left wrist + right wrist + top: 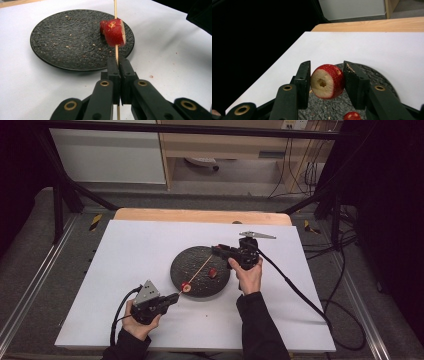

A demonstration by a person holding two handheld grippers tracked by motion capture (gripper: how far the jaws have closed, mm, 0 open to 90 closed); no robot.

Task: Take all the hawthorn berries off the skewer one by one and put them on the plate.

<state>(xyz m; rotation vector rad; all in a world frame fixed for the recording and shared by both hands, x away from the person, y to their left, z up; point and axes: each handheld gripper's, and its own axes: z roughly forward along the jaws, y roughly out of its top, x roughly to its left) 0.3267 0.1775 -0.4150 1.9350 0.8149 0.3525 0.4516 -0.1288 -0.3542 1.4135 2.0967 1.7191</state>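
Threading fruit onto a wooden skewer (115,15) — that is the work in hand. Left gripper (119,62) has its jaws together, clamped on the skewer's lower end; one red fruit slice (114,32) is already strung just above the pads, over the near rim of the dark plate (62,40). In the high view the skewer (199,271) slants up across the plate toward the right gripper (218,251).

Right gripper is closed on a second cored slice (327,81), pads (302,75) pressing its red flanks, the bored hole facing the camera. Held above the plate's far side; a loose red piece (352,116) lies on the plate below.

Risks, as I judge them:
- Hole and skewer tip out of line — the tip would gouge the flesh or split the slice.
- Skewer pinched at one end only; a sideways push could pivot or bend it, perhaps snap it.
- Squeezing harder may crush the soft slice.

Whether the tip has met the held slice is hard to tell from above.
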